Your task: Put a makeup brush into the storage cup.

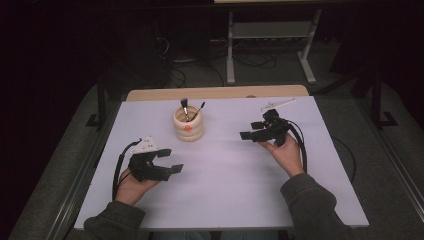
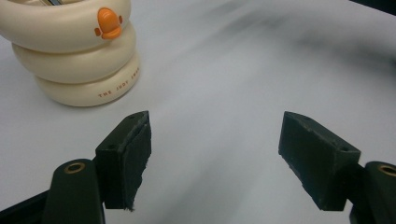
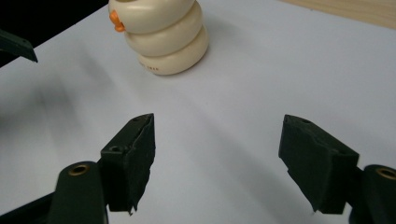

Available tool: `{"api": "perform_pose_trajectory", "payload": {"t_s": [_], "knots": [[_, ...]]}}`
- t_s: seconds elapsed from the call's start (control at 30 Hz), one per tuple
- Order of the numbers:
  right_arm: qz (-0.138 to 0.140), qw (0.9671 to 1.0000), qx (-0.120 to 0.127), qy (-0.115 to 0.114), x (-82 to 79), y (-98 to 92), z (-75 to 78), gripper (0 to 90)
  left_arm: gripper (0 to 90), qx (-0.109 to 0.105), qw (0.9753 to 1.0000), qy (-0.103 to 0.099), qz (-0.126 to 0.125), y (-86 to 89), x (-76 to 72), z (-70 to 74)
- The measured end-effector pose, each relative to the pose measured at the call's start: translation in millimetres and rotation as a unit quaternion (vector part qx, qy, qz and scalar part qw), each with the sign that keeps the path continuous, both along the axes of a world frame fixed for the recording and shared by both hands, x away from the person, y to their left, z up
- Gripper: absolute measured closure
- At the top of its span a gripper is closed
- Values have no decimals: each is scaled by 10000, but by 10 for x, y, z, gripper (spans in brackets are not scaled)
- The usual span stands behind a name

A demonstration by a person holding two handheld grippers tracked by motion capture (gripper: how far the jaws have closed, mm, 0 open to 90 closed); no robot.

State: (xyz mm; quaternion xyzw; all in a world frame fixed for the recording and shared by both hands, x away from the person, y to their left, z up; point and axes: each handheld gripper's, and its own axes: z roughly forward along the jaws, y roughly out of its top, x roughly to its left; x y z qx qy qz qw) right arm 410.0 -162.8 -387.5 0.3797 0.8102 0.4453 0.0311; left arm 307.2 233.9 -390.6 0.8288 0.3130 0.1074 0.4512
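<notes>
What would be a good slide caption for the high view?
Two hands hold the open left gripper and right gripper on a white table, either side of a cream holder with brushes.

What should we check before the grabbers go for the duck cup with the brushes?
1. Left gripper open: ok, its jaws stand wide apart with nothing between them.
2. Right gripper open: ok, jaws apart and empty.
3. Cup upright: ok, it stands on the white table between the two grippers.
4. Brushes inside the cup: ok, two handles poke out of the top.
5. Path to the cup free: ok, only bare table lies between each gripper and the cup.
6. White stick at the far edge out of the way: ok, it lies behind the right gripper.
</notes>
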Motion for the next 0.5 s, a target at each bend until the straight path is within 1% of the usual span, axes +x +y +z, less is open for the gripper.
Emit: {"api": "perform_pose_trajectory", "payload": {"t_s": [0.07, 0.17, 0.27, 0.3, 0.47, 0.5], "knots": [[-20, 10000, -8, 13, -25, -13, -16, 255, 254, 4, 10000, -6, 5, 0, -1, 0], [31, 10000, -56, -21, -67, -36, -35, 256, 254, 26, 10000, -21, -1, 6, 2, 3], [55, 10000, -28, -50, -128, -59, -50, 256, 254, 27, 10000, -12, 15, 2, -2, 1], [74, 9999, -46, -93, -145, -70, -53, 256, 253, 33, 10000, -15, 13, -2, -3, 0], [33, 9999, -32, -127, -225, -120, -64, 256, 246, 92, 9999, -11, 44, -6, -7, -1], [14, 9999, -69, -139, -235, -133, -72, 256, 243, 121, 9999, -30, 21, 1, -8, 3]]}}
